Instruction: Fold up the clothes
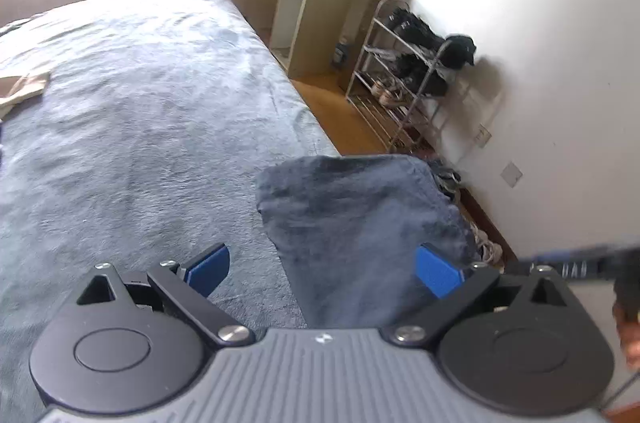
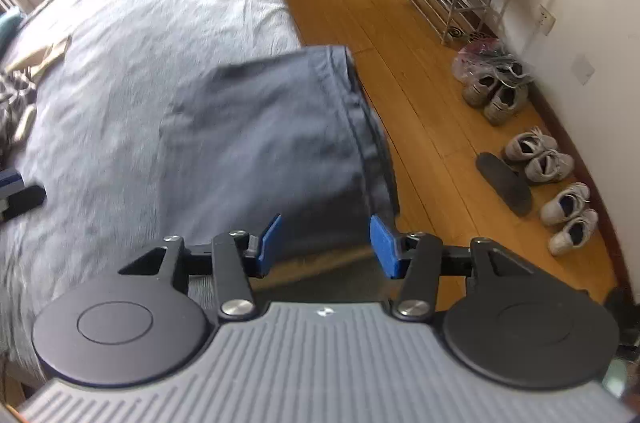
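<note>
A dark blue-grey garment [image 1: 360, 223] lies folded at the right edge of the bed, its seamed side [image 2: 360, 127] hanging over toward the floor. My left gripper [image 1: 322, 273] is open just in front of the garment's near end, blue pads wide apart, nothing between them. My right gripper [image 2: 324, 243] is open too, its pads on either side of the garment's near edge without pinching it. A beige garment [image 1: 24, 89] lies flat at the bed's far left, the same beige garment [image 2: 44, 57] showing in the right wrist view.
The bed [image 1: 132, 127] has a blue-grey fleece cover. Right of it are a wooden floor [image 2: 424, 95], a metal shoe rack [image 1: 400, 79], a cream desk [image 1: 312, 7], and several shoes [image 2: 536, 155] along the wall. A patterned cloth [image 2: 12, 95] lies at the bed's left edge.
</note>
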Demonstrator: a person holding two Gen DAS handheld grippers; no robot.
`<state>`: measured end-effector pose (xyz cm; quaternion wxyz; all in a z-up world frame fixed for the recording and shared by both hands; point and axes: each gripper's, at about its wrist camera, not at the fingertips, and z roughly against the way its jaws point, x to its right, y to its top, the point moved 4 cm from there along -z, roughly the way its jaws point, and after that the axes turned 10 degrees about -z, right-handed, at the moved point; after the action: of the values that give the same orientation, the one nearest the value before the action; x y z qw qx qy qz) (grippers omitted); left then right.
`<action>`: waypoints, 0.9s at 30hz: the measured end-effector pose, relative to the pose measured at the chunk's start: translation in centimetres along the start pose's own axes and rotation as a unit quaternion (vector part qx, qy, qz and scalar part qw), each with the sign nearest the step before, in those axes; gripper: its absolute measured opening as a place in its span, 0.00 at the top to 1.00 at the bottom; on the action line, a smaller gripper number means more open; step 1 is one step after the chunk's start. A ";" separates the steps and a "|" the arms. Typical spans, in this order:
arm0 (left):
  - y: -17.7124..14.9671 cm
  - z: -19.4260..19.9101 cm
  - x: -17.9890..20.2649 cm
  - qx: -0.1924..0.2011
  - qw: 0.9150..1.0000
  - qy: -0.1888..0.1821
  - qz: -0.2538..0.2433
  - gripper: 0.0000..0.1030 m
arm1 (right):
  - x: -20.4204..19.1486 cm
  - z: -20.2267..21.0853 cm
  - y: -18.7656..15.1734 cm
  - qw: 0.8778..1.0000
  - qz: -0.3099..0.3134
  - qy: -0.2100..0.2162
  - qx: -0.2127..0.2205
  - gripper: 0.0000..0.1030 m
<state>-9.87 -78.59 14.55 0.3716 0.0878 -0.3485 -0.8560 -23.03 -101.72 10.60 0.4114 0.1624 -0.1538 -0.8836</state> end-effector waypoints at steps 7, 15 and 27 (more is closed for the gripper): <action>-0.6 8.1 2.0 0.053 0.997 0.044 -0.022 0.02 | -1.7 5.9 -3.4 0.999 0.017 -0.006 0.036 0.35; -2.8 15.7 4.3 0.099 0.994 0.049 -0.025 0.00 | -2.3 14.4 -6.6 0.993 0.024 0.004 0.117 0.18; -2.2 21.9 5.3 0.101 0.992 0.081 0.006 0.00 | -4.6 19.1 -7.8 0.988 0.052 0.023 0.143 0.10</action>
<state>-23.89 -69.58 29.96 0.3932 0.1913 -0.4024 -0.8043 -33.41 -90.69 25.33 0.4331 0.2313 -0.2776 -0.8258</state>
